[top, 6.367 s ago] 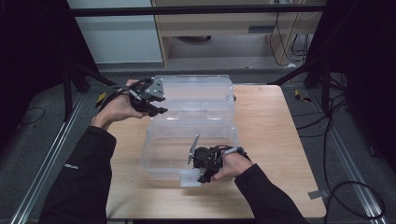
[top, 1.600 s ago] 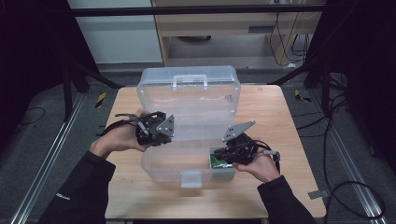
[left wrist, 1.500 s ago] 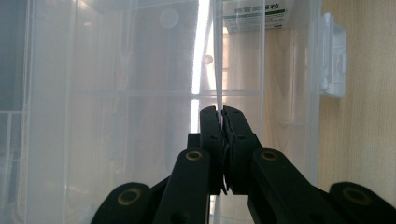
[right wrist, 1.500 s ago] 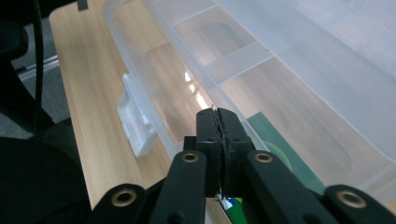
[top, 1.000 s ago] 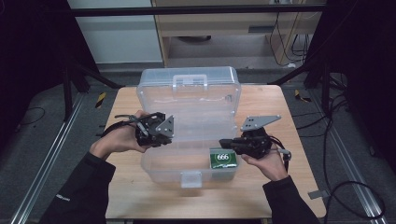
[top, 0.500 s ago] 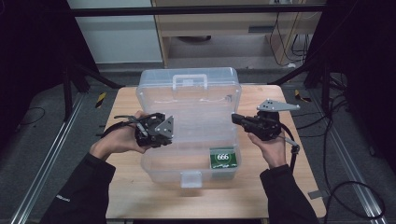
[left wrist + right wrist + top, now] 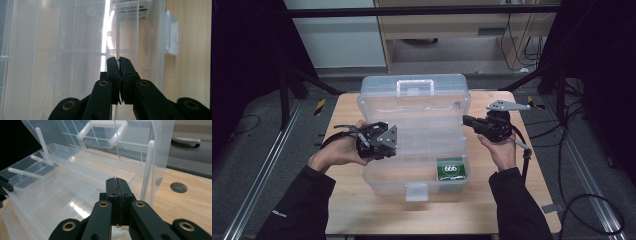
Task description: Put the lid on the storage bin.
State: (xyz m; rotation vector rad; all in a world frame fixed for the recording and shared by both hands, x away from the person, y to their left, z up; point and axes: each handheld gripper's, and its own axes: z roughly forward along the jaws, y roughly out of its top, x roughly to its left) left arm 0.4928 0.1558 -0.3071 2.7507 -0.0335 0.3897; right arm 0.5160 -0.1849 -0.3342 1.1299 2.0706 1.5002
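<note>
A clear plastic case [image 7: 388, 184] stands open on the wooden table, its lid [image 7: 412, 102] upright with a white handle [image 7: 414, 86]. A green packet [image 7: 451, 169] marked 666 lies in the front right corner; in the left gripper view the packet [image 7: 131, 10] sits at the top. My left gripper [image 7: 395, 144] is at the case's left side, jaws pinched on a thin clear wall [image 7: 117, 37] that runs between them [image 7: 118, 59]. My right gripper [image 7: 465, 120] hovers at the case's right edge, pointing left, shut with nothing in it [image 7: 117, 180].
A raised clear tray on white swing arms [image 7: 43, 143] fills the case's middle. The white latch [image 7: 416, 191] faces the front edge. A round hole [image 7: 178, 187] is in the tabletop to the right. Bare wood lies right of the case, with cables beyond on the floor.
The lid has come upright and my left gripper has settled on the case's left wall. My right gripper left the green packet in the front right corner, then drew back and up to the right edge.
</note>
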